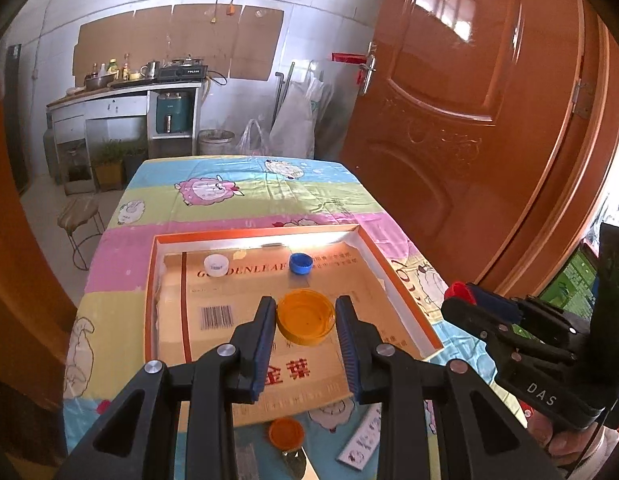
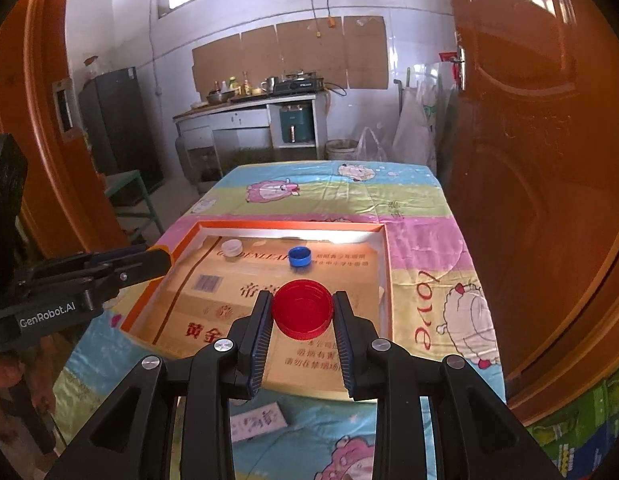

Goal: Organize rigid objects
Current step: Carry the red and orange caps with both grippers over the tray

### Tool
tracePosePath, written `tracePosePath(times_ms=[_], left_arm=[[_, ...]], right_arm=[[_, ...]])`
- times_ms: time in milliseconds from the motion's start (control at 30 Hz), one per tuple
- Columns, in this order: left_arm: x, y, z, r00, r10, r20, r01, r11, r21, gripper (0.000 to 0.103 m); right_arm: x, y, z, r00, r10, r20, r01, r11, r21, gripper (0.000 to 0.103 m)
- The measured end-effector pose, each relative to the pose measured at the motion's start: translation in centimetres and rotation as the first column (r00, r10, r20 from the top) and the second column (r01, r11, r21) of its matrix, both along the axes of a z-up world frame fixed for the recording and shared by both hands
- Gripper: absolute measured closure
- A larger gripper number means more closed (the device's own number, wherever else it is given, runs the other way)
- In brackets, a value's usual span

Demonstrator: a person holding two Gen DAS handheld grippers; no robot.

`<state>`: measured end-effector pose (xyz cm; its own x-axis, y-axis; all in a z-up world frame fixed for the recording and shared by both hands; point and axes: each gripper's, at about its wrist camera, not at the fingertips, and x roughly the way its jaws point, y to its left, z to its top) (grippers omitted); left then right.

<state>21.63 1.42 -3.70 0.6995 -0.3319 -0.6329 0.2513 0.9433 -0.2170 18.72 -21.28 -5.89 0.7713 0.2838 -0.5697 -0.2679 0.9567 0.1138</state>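
A: Orange lid (image 1: pixel 306 317) sat pinched between the left gripper's (image 1: pixel 305 312) pads, up over the tray (image 1: pixel 405 276).

B: And the right gripper (image 2: pixel 302 309) had clamped the red lid (image 2: pixel 302 309) tight, over the same tray; blue cap (image 2: pixel 299 257) and white cap (image 2: pixel 232 247) lay inside.

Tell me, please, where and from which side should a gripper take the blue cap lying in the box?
Grip the blue cap across its ribbed side wall, coming from above. It lies open side up on the box floor, clear of the white cap, so both sides look free.
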Motion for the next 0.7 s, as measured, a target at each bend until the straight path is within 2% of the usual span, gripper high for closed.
tracePosePath(times_ms=[700], left_arm=[[7.7, -0.5, -1.0, 0.998, 0.004, -0.060, -0.002, 1.000, 0.028, 0.072]], right_arm=[[7.5, 0.2, -0.9, 0.999, 0.010, -0.047, -0.012, 0.999, -0.047, 0.073]])
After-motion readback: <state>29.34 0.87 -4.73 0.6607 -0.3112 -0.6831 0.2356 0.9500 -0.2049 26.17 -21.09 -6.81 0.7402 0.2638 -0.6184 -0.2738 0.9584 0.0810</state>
